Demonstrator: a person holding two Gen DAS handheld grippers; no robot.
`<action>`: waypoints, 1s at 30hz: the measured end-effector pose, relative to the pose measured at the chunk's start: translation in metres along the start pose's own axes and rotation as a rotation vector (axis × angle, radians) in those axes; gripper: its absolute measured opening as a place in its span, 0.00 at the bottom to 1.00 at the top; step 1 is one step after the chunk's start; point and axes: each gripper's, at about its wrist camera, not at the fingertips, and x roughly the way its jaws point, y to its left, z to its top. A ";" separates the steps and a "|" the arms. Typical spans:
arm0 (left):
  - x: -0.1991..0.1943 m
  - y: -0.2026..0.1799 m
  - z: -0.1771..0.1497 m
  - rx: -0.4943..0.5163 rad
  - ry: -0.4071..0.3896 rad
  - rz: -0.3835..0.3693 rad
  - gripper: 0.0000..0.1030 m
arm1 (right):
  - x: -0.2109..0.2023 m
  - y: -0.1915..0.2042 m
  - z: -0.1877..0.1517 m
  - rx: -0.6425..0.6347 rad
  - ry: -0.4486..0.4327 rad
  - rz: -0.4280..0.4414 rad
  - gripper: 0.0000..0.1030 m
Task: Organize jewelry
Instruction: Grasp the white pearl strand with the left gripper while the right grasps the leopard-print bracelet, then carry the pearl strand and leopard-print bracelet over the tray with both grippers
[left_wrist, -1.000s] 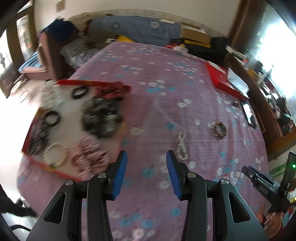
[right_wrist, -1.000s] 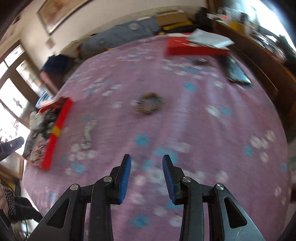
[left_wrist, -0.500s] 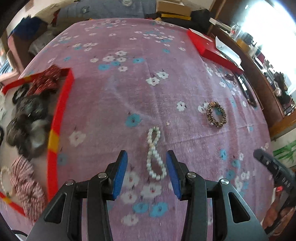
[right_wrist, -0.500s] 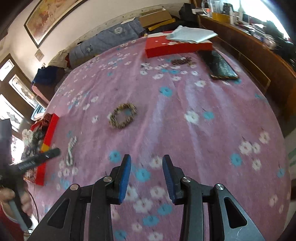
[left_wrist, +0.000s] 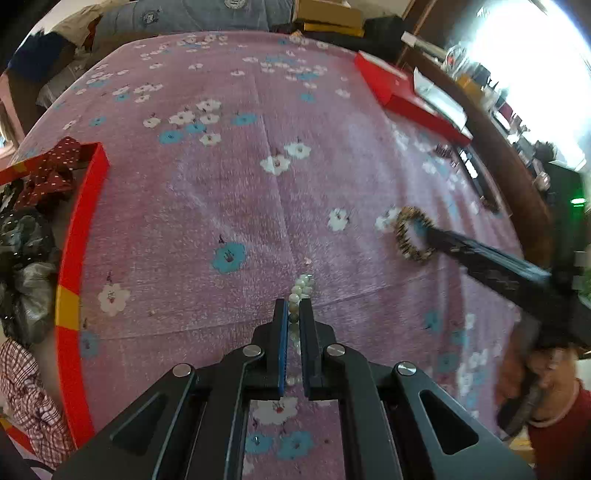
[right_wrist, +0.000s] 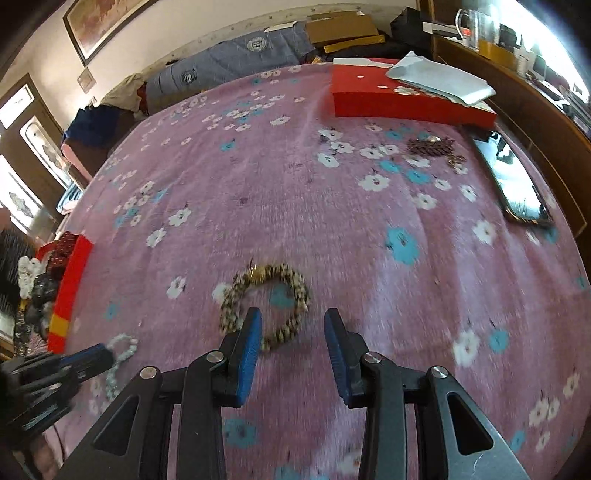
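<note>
Pinching the limp white pearl-bead bracelet, the left gripper grips one strand (beads likely slippery); right gripper spread.

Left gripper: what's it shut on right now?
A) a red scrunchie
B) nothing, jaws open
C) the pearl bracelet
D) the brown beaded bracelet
C: the left gripper has its jaws closed on the pearl bracelet, whose beads show between and beyond the pads, while the brown bracelet lies on the bedspread in front of the open right gripper.
</note>
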 end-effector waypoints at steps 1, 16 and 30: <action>-0.005 0.001 0.000 -0.008 -0.007 -0.012 0.05 | 0.003 0.001 0.002 -0.003 0.005 0.000 0.35; -0.062 0.008 -0.011 -0.057 -0.087 -0.061 0.05 | -0.012 0.018 0.003 -0.030 -0.028 0.050 0.06; -0.121 0.037 -0.030 -0.102 -0.180 0.006 0.05 | -0.072 0.054 -0.005 -0.065 -0.113 0.135 0.06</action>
